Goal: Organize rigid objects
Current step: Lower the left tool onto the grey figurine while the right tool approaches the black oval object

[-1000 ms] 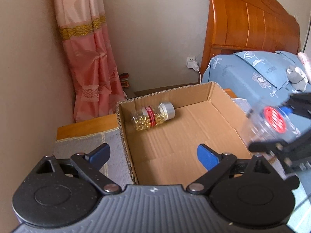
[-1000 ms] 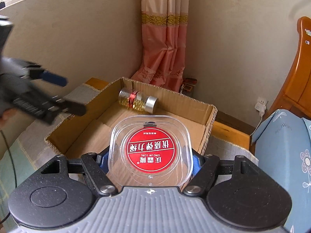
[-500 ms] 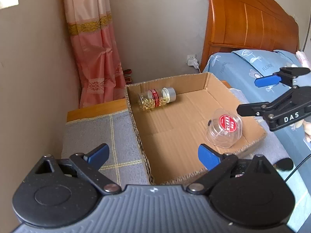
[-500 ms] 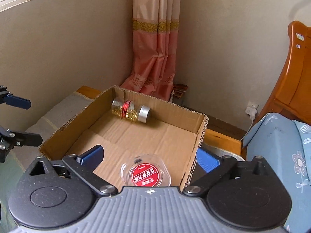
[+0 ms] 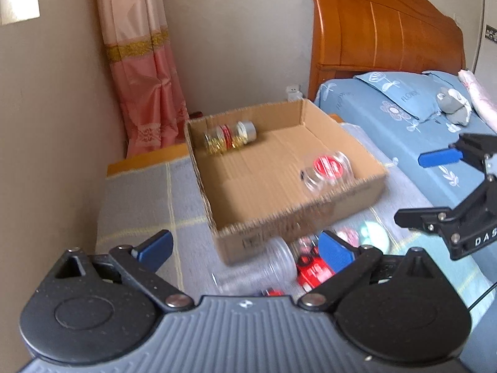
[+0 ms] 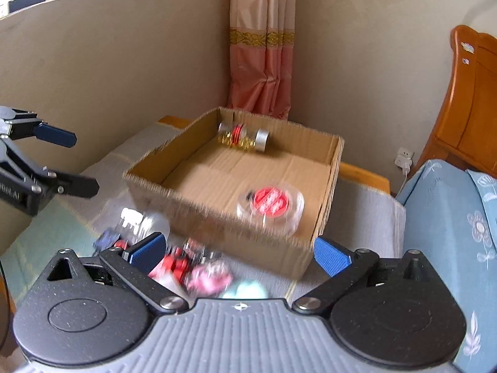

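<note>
An open cardboard box point(image 5: 357, 199) point(image 6: 155, 183) stands on a grey cloth. Inside lie a clear bottle of yellow capsules with a silver cap point(image 5: 230, 136) point(image 6: 242, 138) at the far side and a clear tub with a red lid point(image 5: 329, 168) point(image 6: 270, 205) near the front wall. In front of the box lie several small items: a clear jar point(image 5: 257, 270) point(image 6: 139, 220), red pieces point(image 5: 310, 270) point(image 6: 174, 264) and a pale green round thing point(image 5: 372, 233) point(image 6: 245, 290). My left gripper point(image 5: 245, 247) point(image 6: 80, 161) is open and empty. My right gripper point(image 6: 239, 251) point(image 5: 413, 186) is open and empty.
A bed with blue bedding point(image 5: 403, 115) point(image 6: 459, 217) and a wooden headboard point(image 5: 382, 31) lies to the right. A pink curtain point(image 5: 143, 71) point(image 6: 264, 52) hangs in the corner behind the box. A wall socket with a plug point(image 6: 403, 157) sits low by the bed.
My right gripper opened and left the red-lidded tub in the box. Both grippers then pulled back from the box, bringing the loose items in front of it into view.
</note>
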